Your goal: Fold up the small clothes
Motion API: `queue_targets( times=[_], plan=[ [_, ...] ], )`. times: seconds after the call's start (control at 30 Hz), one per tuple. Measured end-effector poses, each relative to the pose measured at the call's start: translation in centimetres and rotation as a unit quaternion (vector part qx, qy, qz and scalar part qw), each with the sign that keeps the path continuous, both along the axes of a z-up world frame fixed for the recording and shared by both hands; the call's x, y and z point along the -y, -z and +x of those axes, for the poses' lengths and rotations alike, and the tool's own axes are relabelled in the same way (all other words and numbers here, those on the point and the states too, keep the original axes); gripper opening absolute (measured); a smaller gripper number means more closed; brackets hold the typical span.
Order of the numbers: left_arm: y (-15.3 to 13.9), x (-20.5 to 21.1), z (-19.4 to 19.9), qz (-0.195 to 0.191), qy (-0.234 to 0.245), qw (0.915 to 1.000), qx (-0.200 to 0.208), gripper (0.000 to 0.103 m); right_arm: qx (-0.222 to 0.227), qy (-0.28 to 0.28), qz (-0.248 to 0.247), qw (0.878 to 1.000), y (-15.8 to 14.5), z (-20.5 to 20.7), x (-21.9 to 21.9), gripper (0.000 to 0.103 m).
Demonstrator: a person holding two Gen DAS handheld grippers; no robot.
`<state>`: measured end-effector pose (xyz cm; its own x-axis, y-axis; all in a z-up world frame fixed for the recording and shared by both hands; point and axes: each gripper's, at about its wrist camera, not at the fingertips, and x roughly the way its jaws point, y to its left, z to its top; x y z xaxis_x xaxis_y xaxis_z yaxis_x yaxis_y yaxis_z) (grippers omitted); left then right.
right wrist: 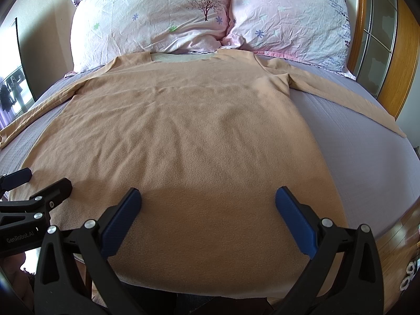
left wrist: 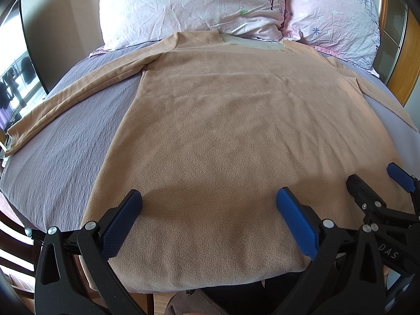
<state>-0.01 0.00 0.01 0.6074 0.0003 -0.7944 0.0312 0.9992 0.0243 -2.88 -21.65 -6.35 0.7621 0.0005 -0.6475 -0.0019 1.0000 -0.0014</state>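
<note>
A tan long-sleeved fleece top point(left wrist: 223, 120) lies flat on the bed, collar toward the pillows, hem hanging over the near edge, both sleeves spread out to the sides. It also fills the right wrist view point(right wrist: 189, 136). My left gripper point(left wrist: 208, 202) is open and empty, just above the hem's left half. My right gripper point(right wrist: 208, 200) is open and empty above the hem's right half. The right gripper shows at the right edge of the left wrist view point(left wrist: 378, 181); the left gripper shows at the left edge of the right wrist view point(right wrist: 42, 181).
The bed has a grey-lilac sheet point(left wrist: 68, 141) point(right wrist: 367, 152). Two floral pink pillows point(left wrist: 189, 5) point(right wrist: 288, 15) lie at the head. A wooden headboard frame point(right wrist: 404, 52) stands at the right. A window point(left wrist: 13, 78) is at the left.
</note>
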Motion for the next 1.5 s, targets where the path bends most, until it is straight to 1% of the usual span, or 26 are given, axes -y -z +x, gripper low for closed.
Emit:
queue_targets(
  times=[0.43,0.5,1.5],
  plan=[
    [-0.01,0.0,0.0,0.0,0.0,1.0,0.001,0.102,0.001,0.001,0.0,1.0,0.04,0.02,0.05,0.101],
    [0.0,0.0,0.0,0.0,0.0,1.0,0.001,0.102,0.001,0.001,0.0,1.0,-0.37,0.22,0.15,0.101],
    [-0.01,0.0,-0.01,0.001,0.0,1.0,0.002,0.102,0.002,0.001,0.001,1.0,0.04,0.03,0.07,0.101]
  ],
)
